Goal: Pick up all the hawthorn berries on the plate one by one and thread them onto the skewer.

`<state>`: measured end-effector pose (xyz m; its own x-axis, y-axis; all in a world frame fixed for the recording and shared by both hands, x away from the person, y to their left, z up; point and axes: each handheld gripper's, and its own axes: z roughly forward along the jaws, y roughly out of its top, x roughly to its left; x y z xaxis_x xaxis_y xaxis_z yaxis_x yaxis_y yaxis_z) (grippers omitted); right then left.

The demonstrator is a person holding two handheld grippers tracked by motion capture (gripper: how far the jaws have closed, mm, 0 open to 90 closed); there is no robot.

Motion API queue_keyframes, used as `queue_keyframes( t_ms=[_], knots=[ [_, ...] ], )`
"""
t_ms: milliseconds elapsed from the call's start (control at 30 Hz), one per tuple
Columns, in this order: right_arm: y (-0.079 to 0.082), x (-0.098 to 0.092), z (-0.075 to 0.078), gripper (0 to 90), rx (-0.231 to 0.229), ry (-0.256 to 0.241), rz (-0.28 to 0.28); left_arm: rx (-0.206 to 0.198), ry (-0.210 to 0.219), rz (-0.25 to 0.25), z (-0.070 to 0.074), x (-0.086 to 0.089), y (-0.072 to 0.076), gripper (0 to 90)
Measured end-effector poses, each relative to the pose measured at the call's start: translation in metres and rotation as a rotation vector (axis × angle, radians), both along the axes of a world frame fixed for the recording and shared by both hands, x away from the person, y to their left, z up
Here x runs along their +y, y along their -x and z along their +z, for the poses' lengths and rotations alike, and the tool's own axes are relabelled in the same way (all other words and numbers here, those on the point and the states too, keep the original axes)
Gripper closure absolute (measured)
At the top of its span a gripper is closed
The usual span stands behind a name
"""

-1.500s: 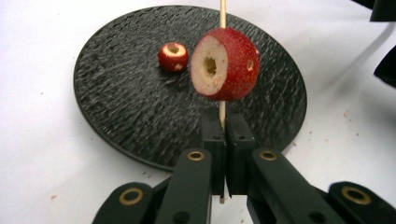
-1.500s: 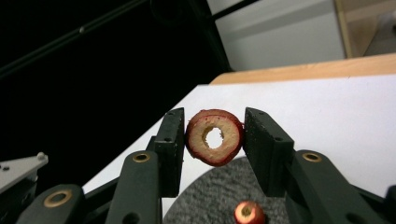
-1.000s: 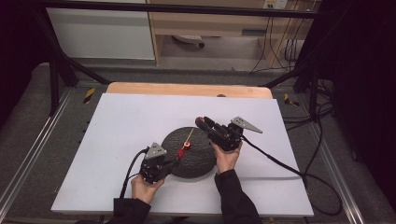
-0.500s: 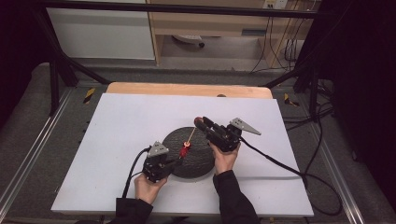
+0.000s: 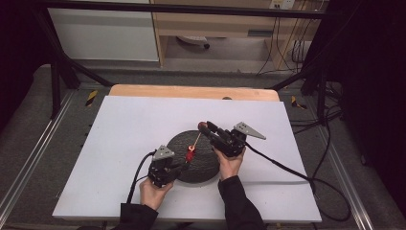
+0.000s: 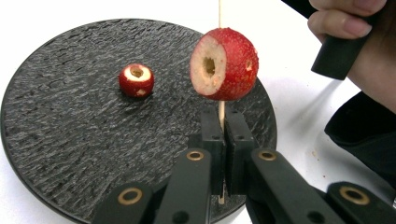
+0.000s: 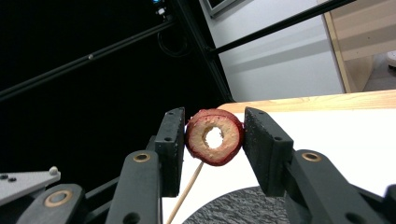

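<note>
While gripping the skewer [image 6: 221,116] low down, with the jaws of the left gripper [image 5: 180,166] pressed together on it, nudges that stick a little to the right across the black plate [image 6: 70,140] compared with a second ago; carries along the red fruit [image 6: 224,63] already threaded on it, raised above the plate; brings the bare tip nearer to the right gripper [image 5: 206,127]; keeps that gripper almost where it was, over the plate's far rim, jaws clamped on a cored fruit ring [image 7: 215,136], hole open and empty; leaves a smaller cored fruit [image 6: 136,79] lying on the plate, apart from both, with the plate resting on the white worktop [image 5: 119,134]; points, most likely, to lining up for threading, with the stick just below the ring and not yet through it; calls next for aiming the tip squarely at the hole, then sliding the ring down toward the first fruit; risks splitting the ring or bending the thin stick if pushed off-centre.
</note>
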<state>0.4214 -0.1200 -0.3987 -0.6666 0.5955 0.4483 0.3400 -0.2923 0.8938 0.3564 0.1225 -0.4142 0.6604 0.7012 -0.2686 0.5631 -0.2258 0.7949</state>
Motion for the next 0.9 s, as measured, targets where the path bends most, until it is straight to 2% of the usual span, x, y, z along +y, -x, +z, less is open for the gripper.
queue_keyframes(
  t_ms=[133,300,433,667,900],
  knots=[
    [0.0019,0.0016,-0.0021,60.1,0.002,0.004,0.003,0.017,0.014,0.01,0.0,-0.001,-0.0014,88.0],
    [0.0039,0.0016,-0.0019,60.1,-0.002,0.0,0.003,0.019,0.025,0.026,-0.0003,-0.0045,-0.0005,88.0],
    [0.0049,0.0008,-0.0019,60.1,-0.003,0.021,0.011,0.017,0.037,0.033,0.0014,-0.0015,-0.0002,88.1],
    [0.0047,0.0016,-0.0025,60.4,0.046,0.011,0.051,0.004,0.03,0.031,0.0017,-0.0005,-0.0003,88.1],
    [0.0077,0.0041,-0.0073,60.6,0.087,0.037,0.107,-0.018,0.004,0.032,0.0026,-0.0034,-0.003,88.1]
  ],
)
